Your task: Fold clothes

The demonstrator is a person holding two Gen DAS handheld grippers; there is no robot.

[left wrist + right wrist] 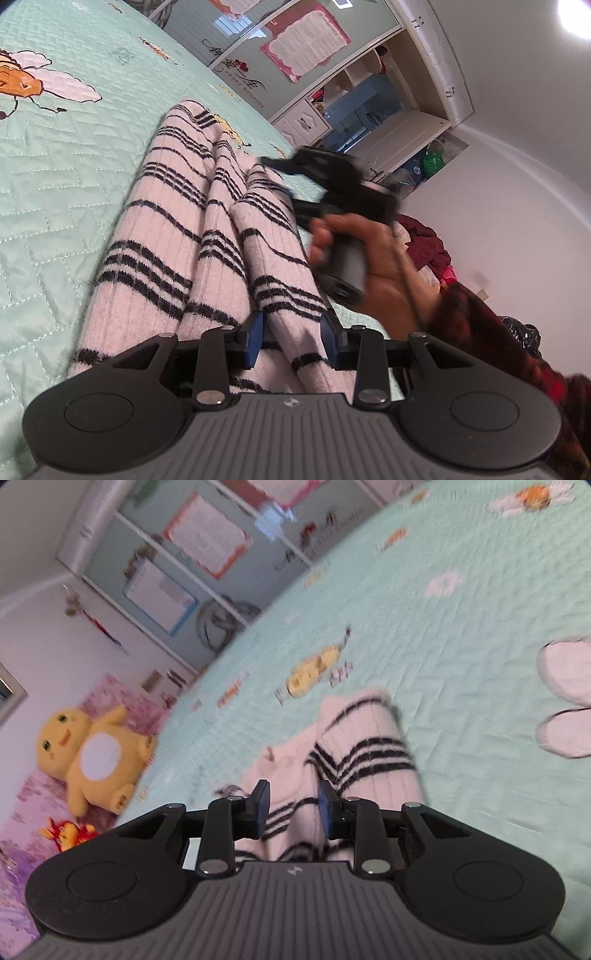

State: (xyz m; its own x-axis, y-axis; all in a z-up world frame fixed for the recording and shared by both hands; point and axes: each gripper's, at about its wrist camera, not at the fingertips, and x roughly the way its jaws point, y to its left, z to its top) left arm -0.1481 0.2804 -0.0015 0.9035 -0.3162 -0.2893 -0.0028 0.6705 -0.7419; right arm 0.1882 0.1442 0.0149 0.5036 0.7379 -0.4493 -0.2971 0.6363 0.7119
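Observation:
A white ribbed sweater with black stripes (192, 236) hangs in long folds above the mint quilted bedspread (66, 155), stretched between both grippers. My left gripper (293, 341) is shut on a thick fold at the near end, blue pads pressing the knit from both sides. In the left wrist view the right gripper (291, 184) shows blurred at the sweater's far end, held by a person's hand (373, 254). In the right wrist view my right gripper (294, 806) is shut on bunched sweater (365, 746), which drapes down toward the bedspread (443, 646).
A yellow plush toy (92, 753) sits on pink bedding left of the bed. A wardrobe with posters (306, 44) and white shelves (399, 110) stands beyond the bed. Dark red clothes (424, 240) are piled at the right. A red-and-black sleeve (498, 339) crosses the lower right.

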